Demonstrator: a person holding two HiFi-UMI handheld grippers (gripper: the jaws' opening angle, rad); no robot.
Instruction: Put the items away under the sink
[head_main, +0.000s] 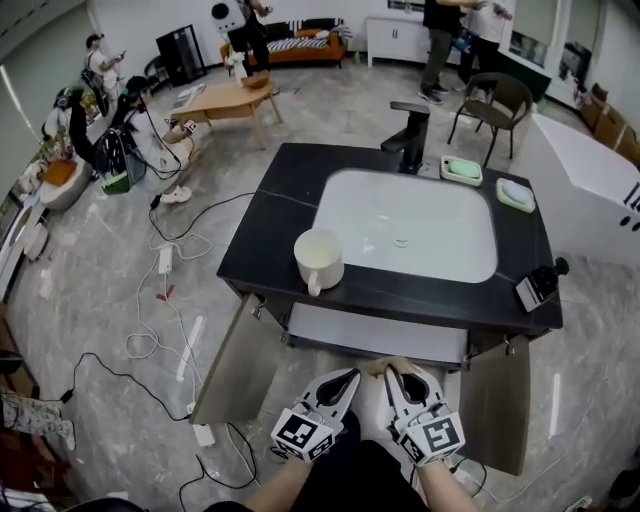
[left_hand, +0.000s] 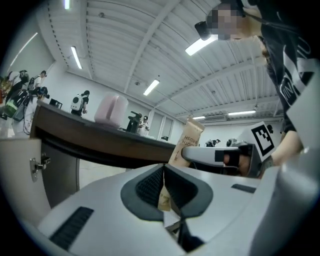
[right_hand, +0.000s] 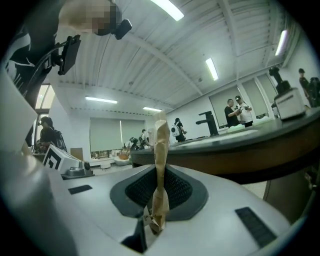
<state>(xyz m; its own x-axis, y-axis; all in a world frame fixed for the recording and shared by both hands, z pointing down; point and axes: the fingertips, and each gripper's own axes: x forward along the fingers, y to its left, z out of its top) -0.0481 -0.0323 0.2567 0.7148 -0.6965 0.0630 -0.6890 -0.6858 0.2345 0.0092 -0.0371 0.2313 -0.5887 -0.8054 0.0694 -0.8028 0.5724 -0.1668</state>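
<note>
Paper packet (right_hand: 161, 150), black countertop (head_main: 300, 215), grey floor (head_main: 90, 290)

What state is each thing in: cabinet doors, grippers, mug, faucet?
left cabinet door: open
right cabinet door: open
left gripper: shut on brown paper piece
right gripper: shut on kraft paper packet
mug: upright on the countertop
faucet: no water seen running
</note>
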